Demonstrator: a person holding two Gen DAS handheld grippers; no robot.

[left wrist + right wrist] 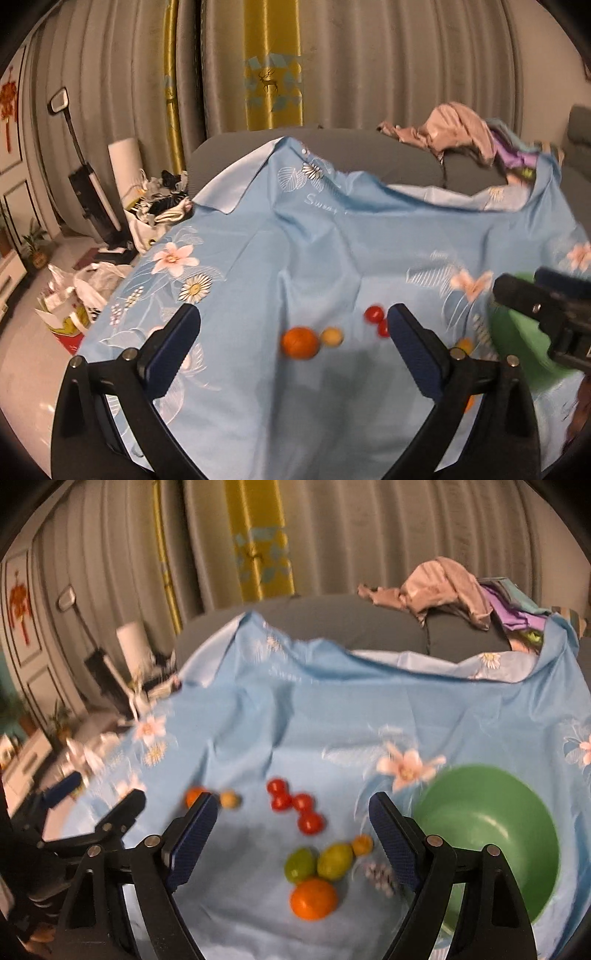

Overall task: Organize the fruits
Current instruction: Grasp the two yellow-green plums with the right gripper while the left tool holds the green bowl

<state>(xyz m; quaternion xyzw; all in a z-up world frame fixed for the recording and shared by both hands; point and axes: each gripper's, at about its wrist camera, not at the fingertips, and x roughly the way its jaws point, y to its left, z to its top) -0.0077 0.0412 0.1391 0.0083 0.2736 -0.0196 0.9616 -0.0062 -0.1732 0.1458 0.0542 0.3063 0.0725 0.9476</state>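
Fruits lie on a light blue floral cloth [295,716]. In the right wrist view an orange [314,899] sits nearest, two green fruits [317,862] behind it, several red tomatoes [295,805] farther back, and small yellow-orange fruits [362,844]. An empty green bowl [491,834] stands at the right. My right gripper [293,823] is open and empty above the fruits. My left gripper [293,332] is open and empty, with another orange [300,342], a small yellow fruit [331,336] and red tomatoes [373,314] between its fingers.
The cloth covers a grey sofa [351,155] with crumpled clothes [458,129] on its back at the right. Curtains hang behind. Bags and clutter [74,291] lie on the floor at the left. The right gripper shows at the right edge of the left wrist view [546,306].
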